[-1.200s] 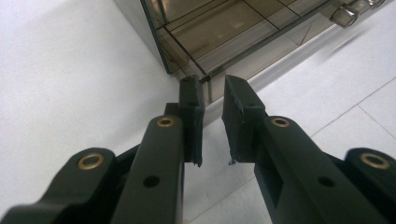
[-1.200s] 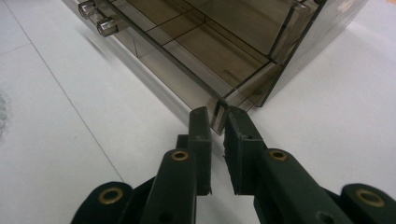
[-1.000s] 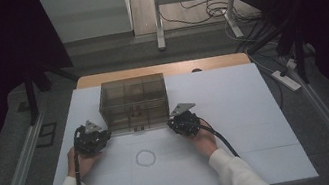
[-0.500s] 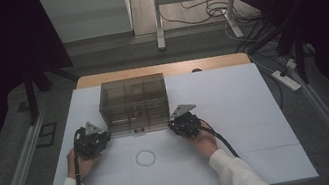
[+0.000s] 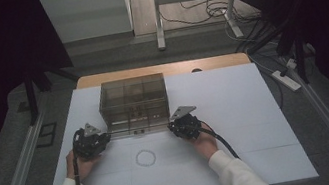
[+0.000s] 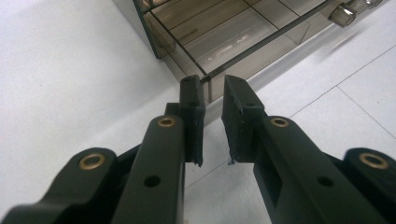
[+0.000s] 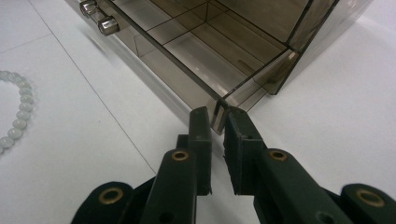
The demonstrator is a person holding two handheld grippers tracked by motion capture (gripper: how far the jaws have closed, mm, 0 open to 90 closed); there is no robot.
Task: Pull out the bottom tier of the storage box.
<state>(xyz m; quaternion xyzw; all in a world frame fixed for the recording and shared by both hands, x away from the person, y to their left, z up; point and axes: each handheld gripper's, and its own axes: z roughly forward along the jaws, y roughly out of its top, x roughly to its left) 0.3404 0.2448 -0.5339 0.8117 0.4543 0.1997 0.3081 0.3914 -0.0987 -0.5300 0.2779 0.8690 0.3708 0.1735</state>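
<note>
Box: the smoky clear drawer box (image 5: 133, 104) stands on the white table (image 5: 236, 111), straight ahead of both tools and between them — its long axis runs across, from one tool to the other.
Left tool: the left tool (image 6: 211, 100) sits at the box's near left corner; in the left gripper view a thin front edge of the box meets the gap between its jaws, which stand a little apart. Whether the pads actually press on that edge cannot be told.
Right tool: the right tool (image 7: 215, 122) is at the near right corner — the corner edge of the box sits between the jaws, which are drawn in on it and read as clamped.
Nearer hand: neither; both tools are at the box's front corners, one on each side, as the high view shows (image 5: 91, 143) (image 5: 184, 123).
Knobs: the drawer knobs (image 7: 108, 25) lie forward and inward of the right tool.
Bracelet: the bead bracelet (image 5: 145, 158) lies behind the tool tips, on the table between the two hands.
Likely step: steadying or shifting the box with both tools — the grip at each corner decides it.
</note>
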